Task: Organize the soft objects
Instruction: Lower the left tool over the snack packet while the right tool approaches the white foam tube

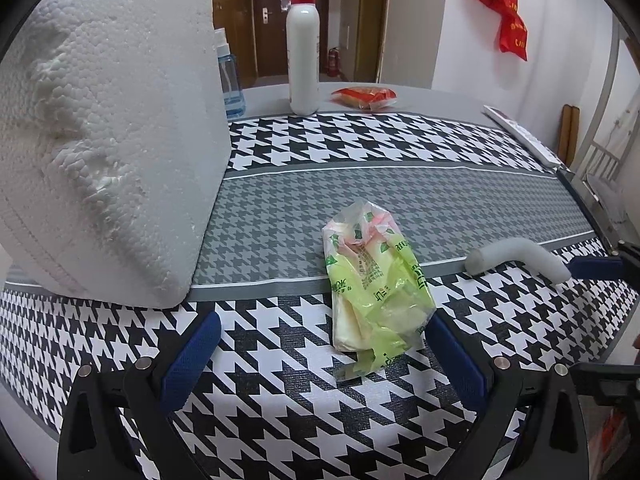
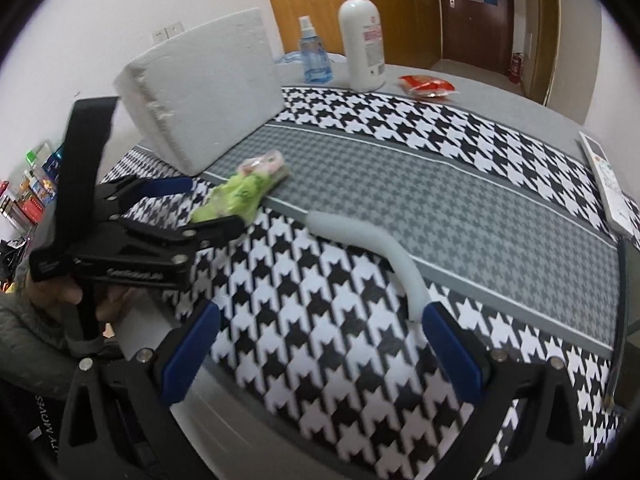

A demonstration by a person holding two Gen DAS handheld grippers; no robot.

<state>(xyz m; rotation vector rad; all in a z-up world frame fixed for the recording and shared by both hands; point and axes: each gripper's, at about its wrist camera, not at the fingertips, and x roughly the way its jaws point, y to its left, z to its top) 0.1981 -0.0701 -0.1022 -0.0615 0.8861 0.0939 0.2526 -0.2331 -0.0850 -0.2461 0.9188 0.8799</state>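
Two grippers, both spread wide, neither holding anything. My left gripper (image 1: pixel 320 356) sits low over the near edge of the table (image 1: pixel 280 420), jaws apart around the near end of the green tissue pack (image 1: pixel 372 280); the right-hand pad looks to be brushing the wrapper, the left-hand pad stands well clear. My right gripper (image 2: pixel 320 344) is open the same way near the table's near edge, right of the pack. Its right-hand pad is touching or just beside the near end of the bent foam tube (image 2: pixel 384 248); nothing lies between the jaws but cloth.

Pack lies across the seam between the houndstooth band and the grey centre stripe. Tube curves from that stripe back toward my right gripper.

Risks as I judge them:
- Pack wrapper is loose and crinkled. A close from here may catch film only, so the contents sag or slip out on the lift.
- Pack sits off-centre in my left jaws; closing would shove it sideways first.
- Tube is outside my right jaws. Closing now catches nothing, or nudges it toward the near edge.
- White foam block (image 1: pixel 108 140) stands tilted at the left edge; a wide swing could tip it.
- Pump bottle (image 1: pixel 304 52), spray bottle (image 2: pixel 314 56) and red packet (image 1: pixel 366 97) at the far edge are well apart, low concern.
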